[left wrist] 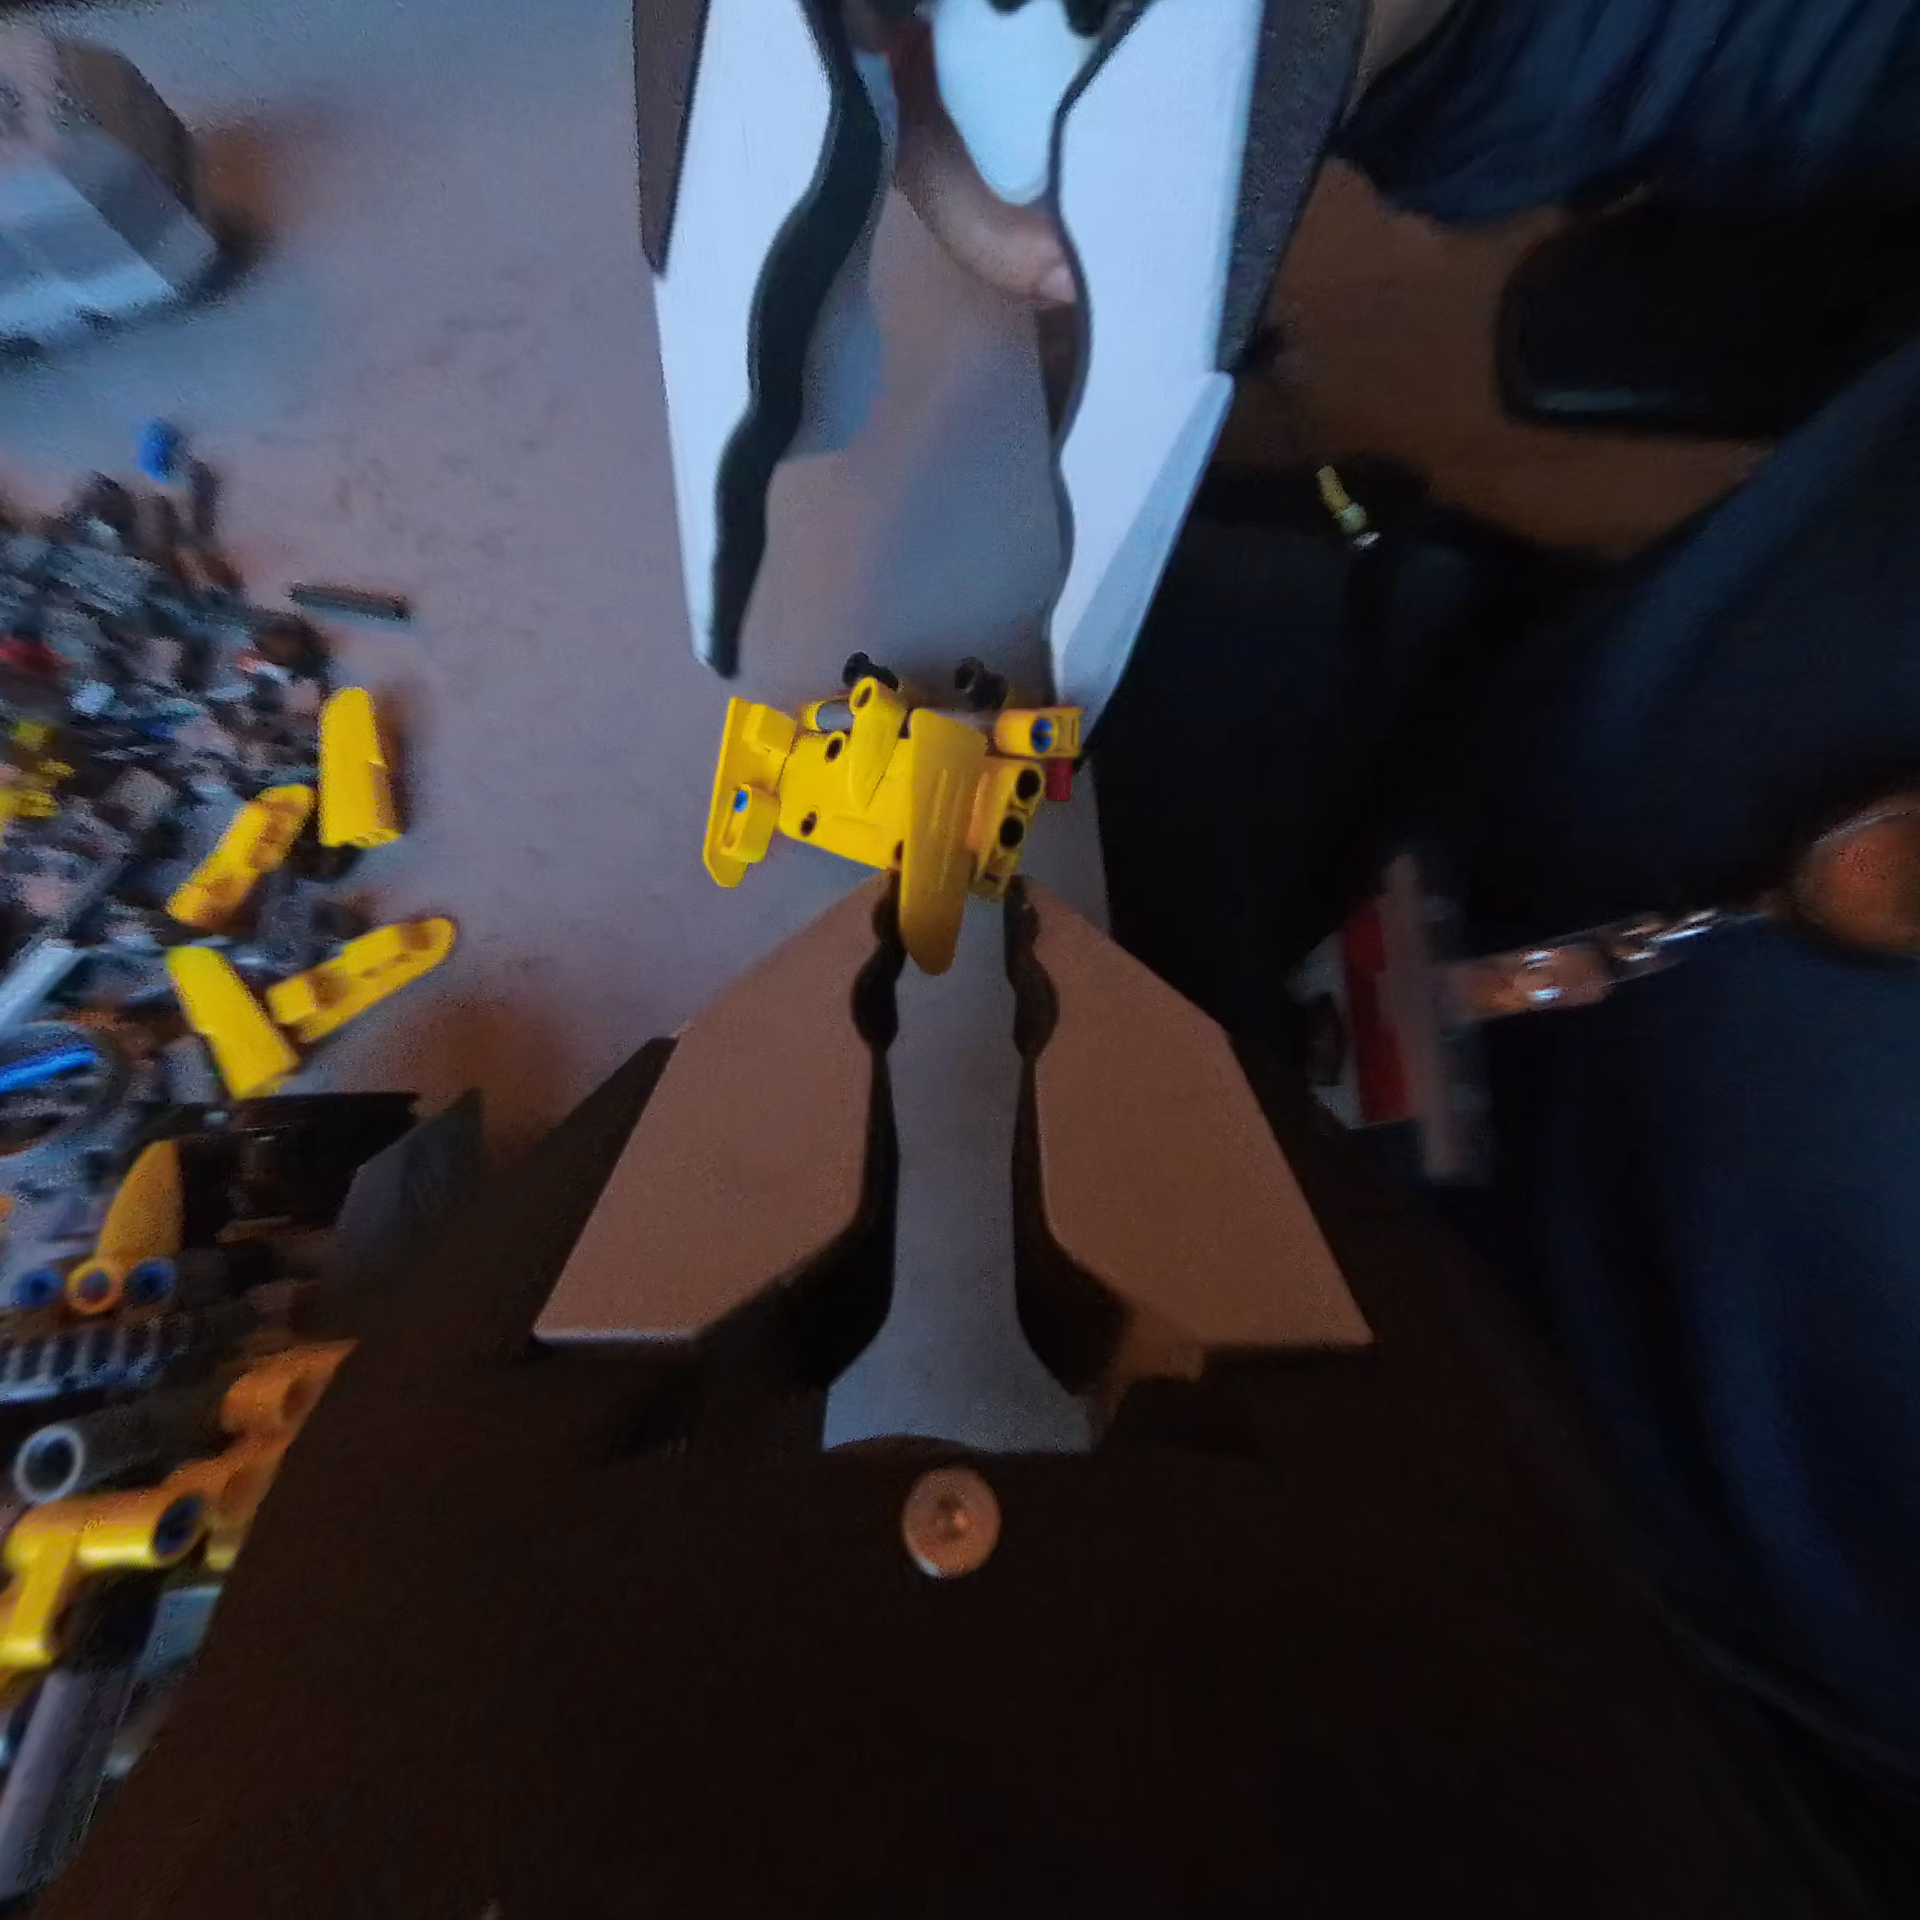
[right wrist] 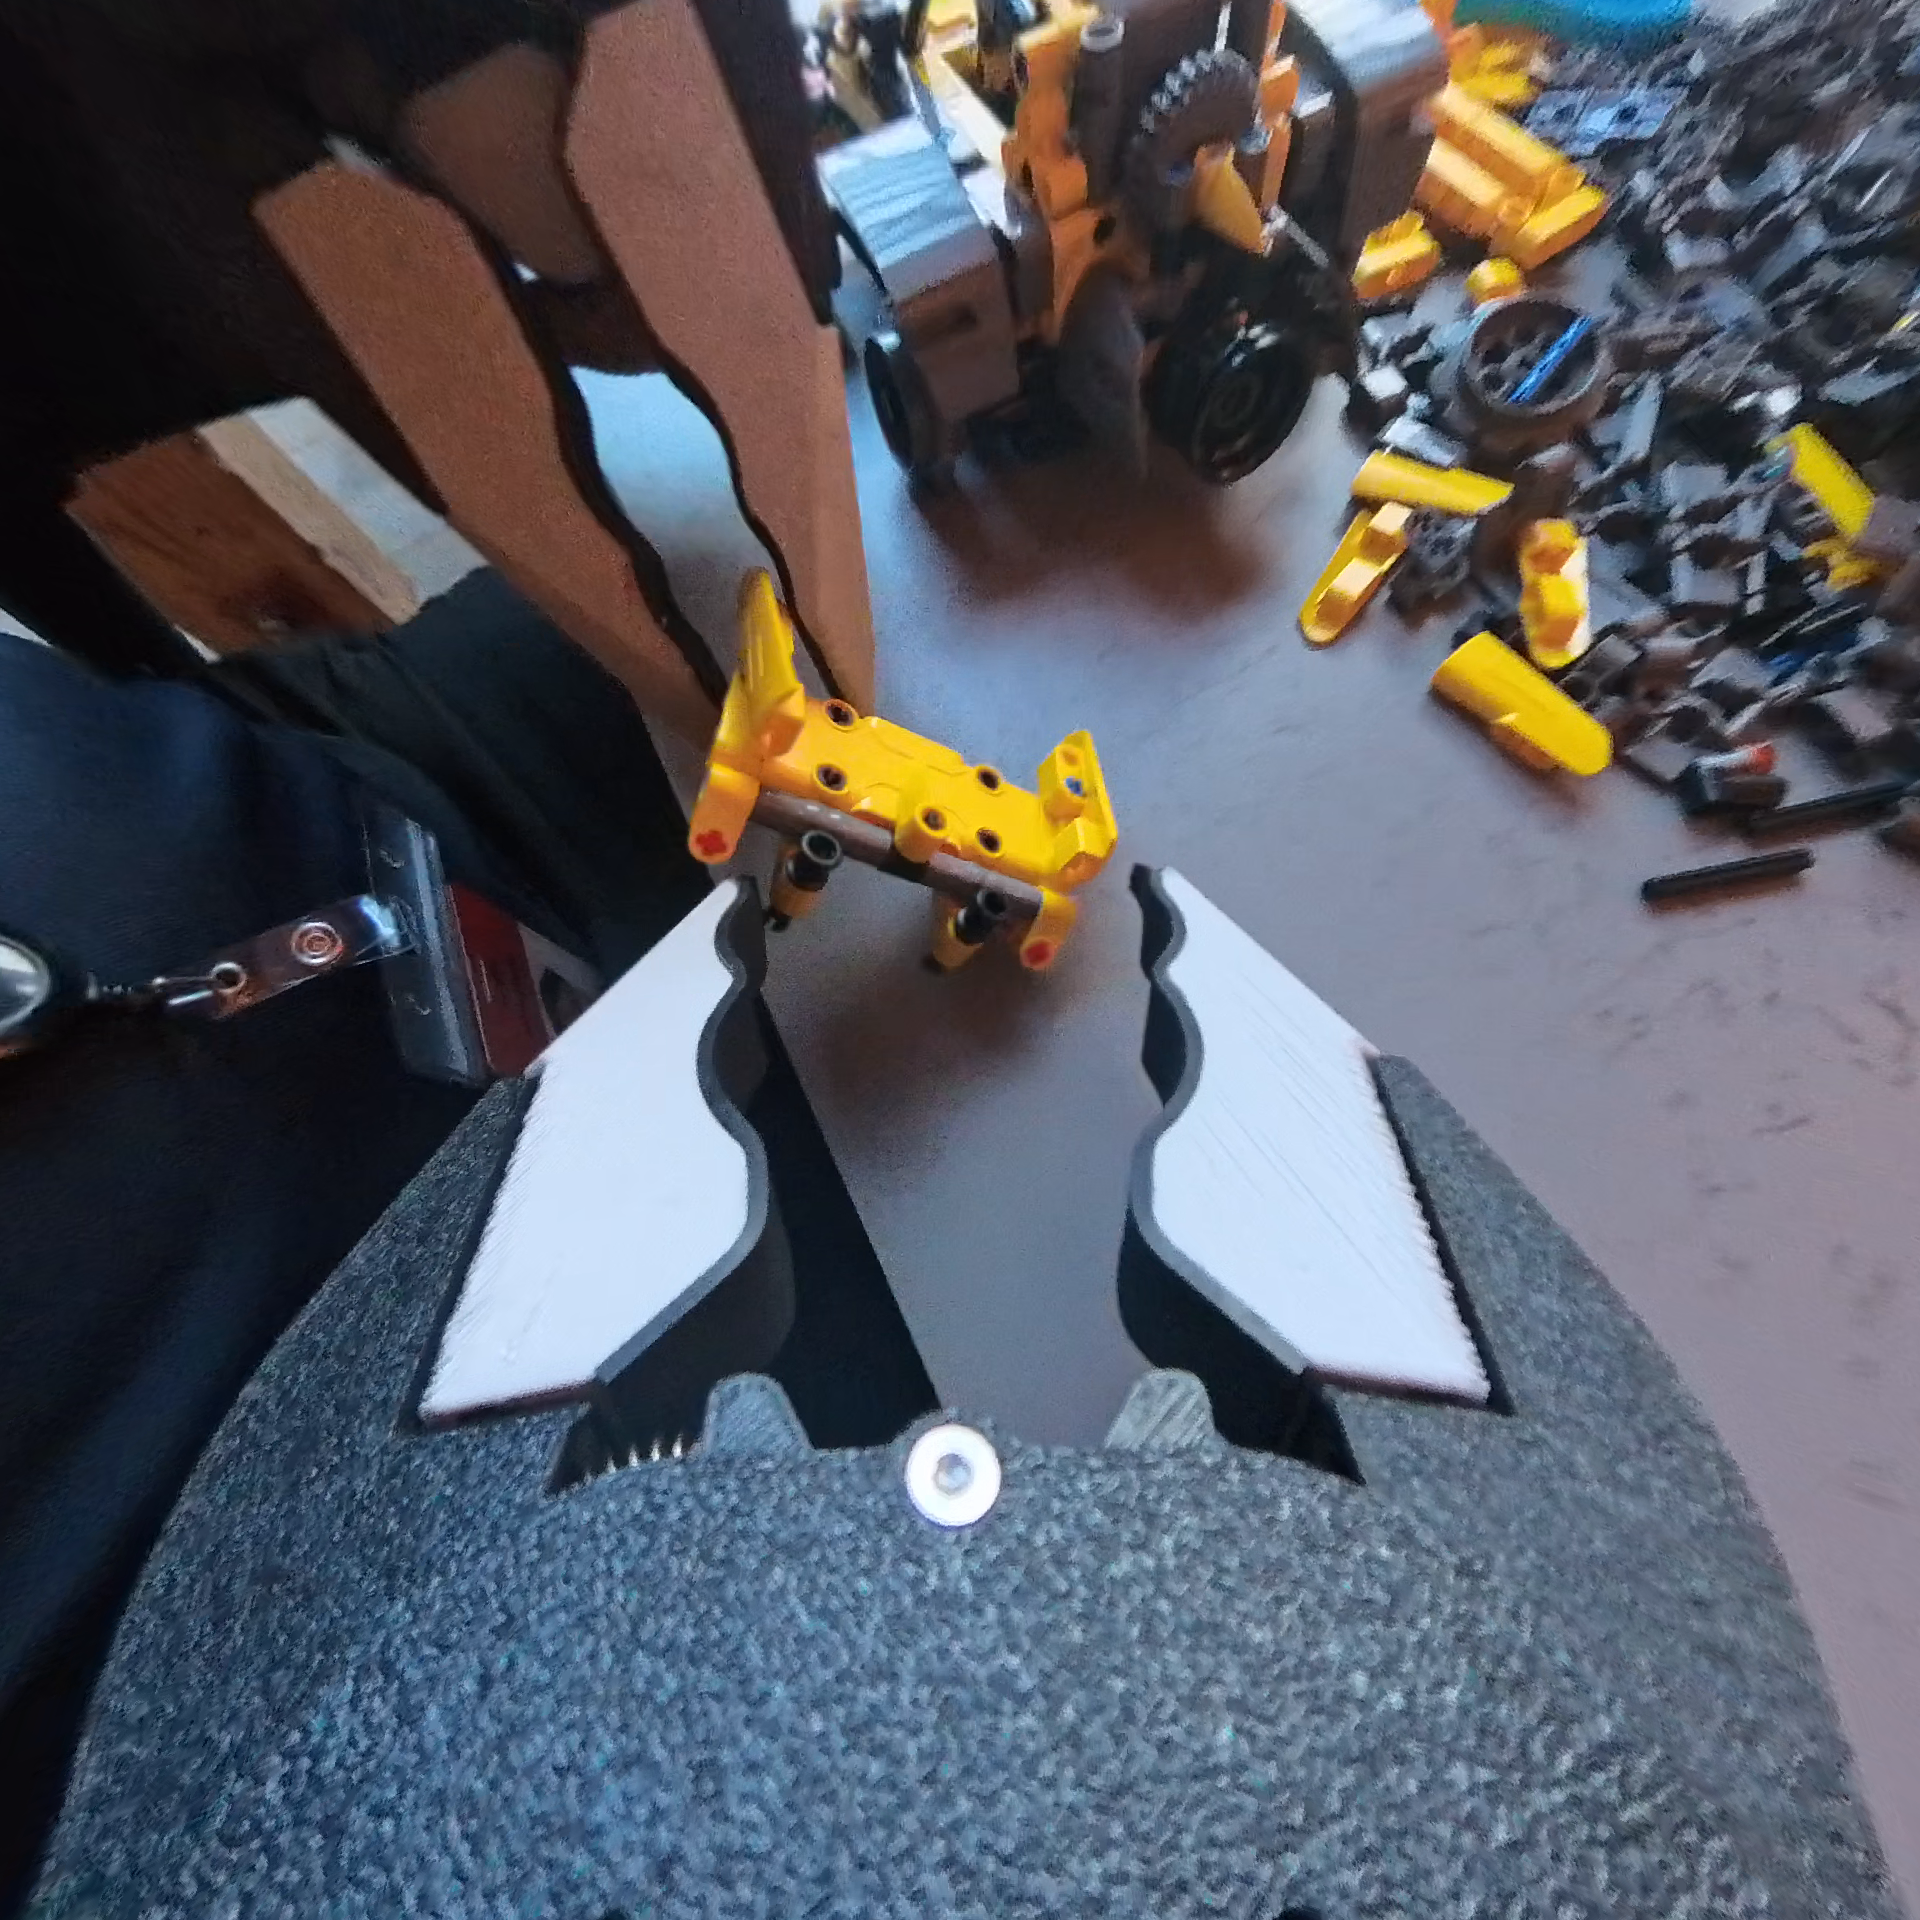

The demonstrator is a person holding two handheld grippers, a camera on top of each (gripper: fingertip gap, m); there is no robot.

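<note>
A: Starting at the left: the left gripper (left wrist: 951, 894) has its jaws drawn in on the curved yellow fin of a small brick assembly (left wrist: 883, 800). In its own wrist view the fin sits between the two fingertips; the rest of the assembly sticks out beyond them. A narrow gap remains between the fingers lower down.

B: Confirmed from the right wrist view. Same gripper (right wrist: 800, 665) comes down from the upper left, tips pinching the fin of the assembly (right wrist: 904, 810). The assembly is held clear above the table (right wrist: 1403, 1039), with a shadow beneath it. Black pins (right wrist: 816, 852) hang from its underside, red axle ends show at the corners.

A: Right gripper?

B: Right gripper (right wrist: 940, 883) stands wide open, empty. Its white fingers (right wrist: 1278, 1143) flank the space just below the assembly. Whether the left tip touches it I cannot tell.

A: In the left view that gripper (left wrist: 883, 665) enters from above, tips just beside the assembly's top edge.

B: Surroundings, left to right in the right view: dark clothing with a badge clip (right wrist: 260, 966); a half-built yellow and grey vehicle (right wrist: 1122, 229) on the table behind; a loose pile of parts (right wrist: 1683, 416) at far right, yellow panels (right wrist: 1517, 707) nearest, two black axles (right wrist: 1725, 873) lying apart.
</note>
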